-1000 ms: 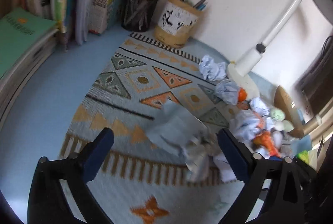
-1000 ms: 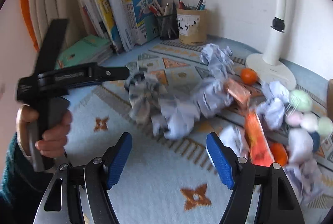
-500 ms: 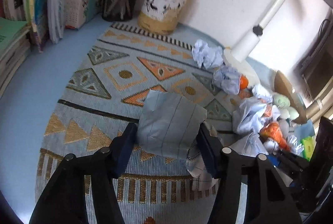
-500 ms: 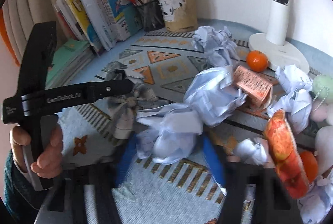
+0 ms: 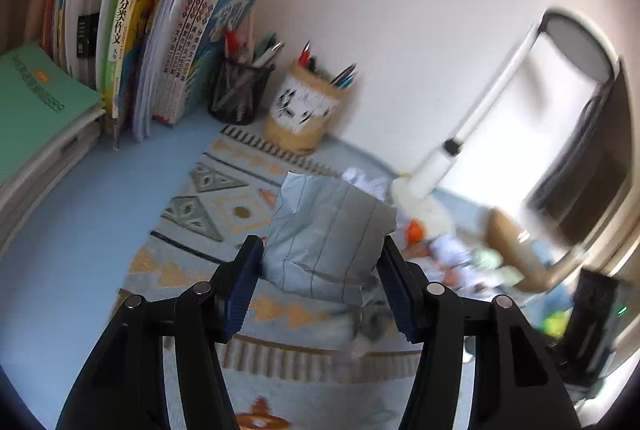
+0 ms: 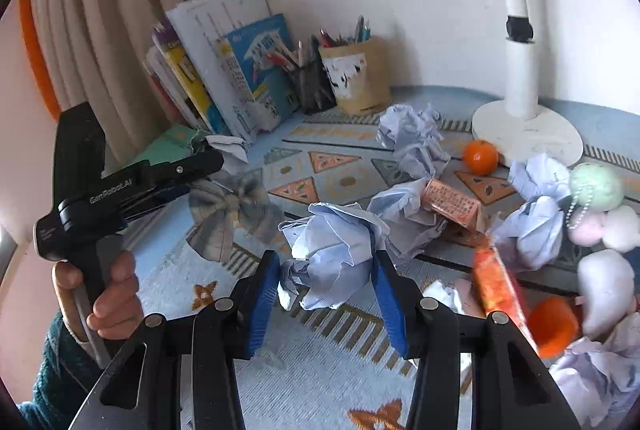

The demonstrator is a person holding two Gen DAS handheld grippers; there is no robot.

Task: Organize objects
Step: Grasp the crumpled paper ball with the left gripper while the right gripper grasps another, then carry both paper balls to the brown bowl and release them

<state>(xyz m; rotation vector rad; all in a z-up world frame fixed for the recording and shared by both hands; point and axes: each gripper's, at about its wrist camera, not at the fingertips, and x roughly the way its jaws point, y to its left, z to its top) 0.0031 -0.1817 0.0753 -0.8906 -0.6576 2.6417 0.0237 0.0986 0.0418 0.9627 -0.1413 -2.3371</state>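
Observation:
In the left wrist view my left gripper (image 5: pixel 320 270) is shut on a crumpled sheet of lined paper (image 5: pixel 324 238), lifted off the patterned mat (image 5: pixel 224 206). The right wrist view shows that same left gripper (image 6: pixel 212 166) in a person's hand (image 6: pixel 108 294), with the paper (image 6: pixel 230 150) at its tips. A grey plaid cloth (image 6: pixel 236 214) hangs blurred below them. My right gripper (image 6: pixel 324 286) is shut on a ball of pale crumpled paper (image 6: pixel 336 250) just above the mat (image 6: pixel 320 362).
More paper balls (image 6: pixel 412 138), two oranges (image 6: pixel 480 156), a pink box (image 6: pixel 452 202), an orange packet (image 6: pixel 496 290) and plush balls (image 6: pixel 596 186) crowd the right. A white lamp base (image 6: pixel 528 134), pen cups (image 6: pixel 356 78) and leaning books (image 6: pixel 240 70) line the back.
Both grippers went from open to shut, each on crumpled paper. The left one has lifted its sheet off the mat, and the plaid cloth has come up with it.

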